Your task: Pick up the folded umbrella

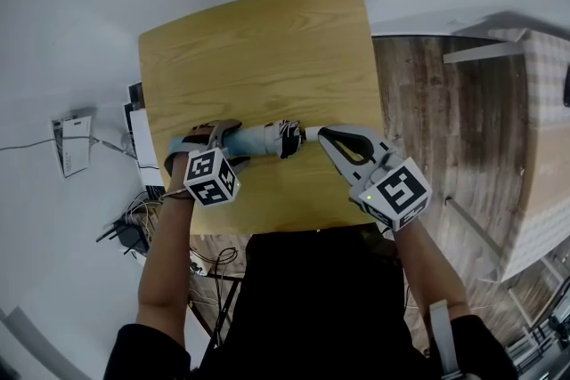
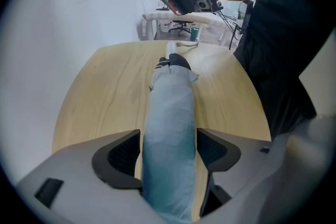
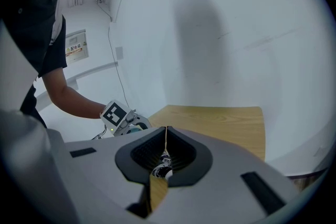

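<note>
The folded umbrella, pale blue with a black-and-white band near its handle, lies flat on the wooden table close to the front edge. My left gripper points steeply down over its body. In the left gripper view the umbrella runs between the wide jaws of that gripper, and the pads stand just beside the fabric. My right gripper is at the handle end. In the right gripper view its jaws are closed to a slit on the umbrella's handle end.
The person's torso is against the table's near edge. Cables and a power strip lie on the floor to the left, with a white box beyond. A pale desk stands on the wooden floor at right.
</note>
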The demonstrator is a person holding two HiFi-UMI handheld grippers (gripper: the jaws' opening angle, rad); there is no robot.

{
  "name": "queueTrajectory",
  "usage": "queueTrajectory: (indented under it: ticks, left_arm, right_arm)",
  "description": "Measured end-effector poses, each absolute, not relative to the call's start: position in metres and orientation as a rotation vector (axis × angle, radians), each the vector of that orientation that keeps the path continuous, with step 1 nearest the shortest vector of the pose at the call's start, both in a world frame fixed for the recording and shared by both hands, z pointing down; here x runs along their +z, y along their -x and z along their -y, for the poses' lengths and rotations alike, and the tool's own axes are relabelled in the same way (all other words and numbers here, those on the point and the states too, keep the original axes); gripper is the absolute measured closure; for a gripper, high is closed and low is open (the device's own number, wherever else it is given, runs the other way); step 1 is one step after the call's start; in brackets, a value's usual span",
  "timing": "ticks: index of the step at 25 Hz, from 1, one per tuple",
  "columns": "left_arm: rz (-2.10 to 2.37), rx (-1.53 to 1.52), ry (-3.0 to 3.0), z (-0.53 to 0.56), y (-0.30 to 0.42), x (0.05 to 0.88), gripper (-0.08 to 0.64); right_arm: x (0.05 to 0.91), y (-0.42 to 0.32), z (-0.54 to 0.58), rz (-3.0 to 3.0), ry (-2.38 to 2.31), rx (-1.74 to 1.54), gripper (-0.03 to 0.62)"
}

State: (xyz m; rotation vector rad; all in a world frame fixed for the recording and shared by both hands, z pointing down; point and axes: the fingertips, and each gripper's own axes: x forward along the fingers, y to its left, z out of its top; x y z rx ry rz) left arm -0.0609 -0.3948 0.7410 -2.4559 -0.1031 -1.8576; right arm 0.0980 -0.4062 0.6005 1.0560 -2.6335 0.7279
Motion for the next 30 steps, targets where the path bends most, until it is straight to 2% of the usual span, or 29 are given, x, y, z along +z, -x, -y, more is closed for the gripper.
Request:
queueTrajectory:
  ticks: [4,23,30]
  left_arm:
    - [0.128,-1.877,2.434,0.394,0.06,0.745,0.239]
    - [0.063,-1.871,2.462,0.387,0.063,0.735,0.295]
    - [-0.196,-1.759,2.627,0.394,0.071,0.705,0.298]
  right_arm:
    - [0.606,-0.103,0.407,2.621,-1.065,0.716,0.572]
    - [0.597,-0.107,0.403,2.617,-1.085,0.679,0.572]
    - [0.554,-0.103,0.401,2.649,-1.131,0.584,0.572]
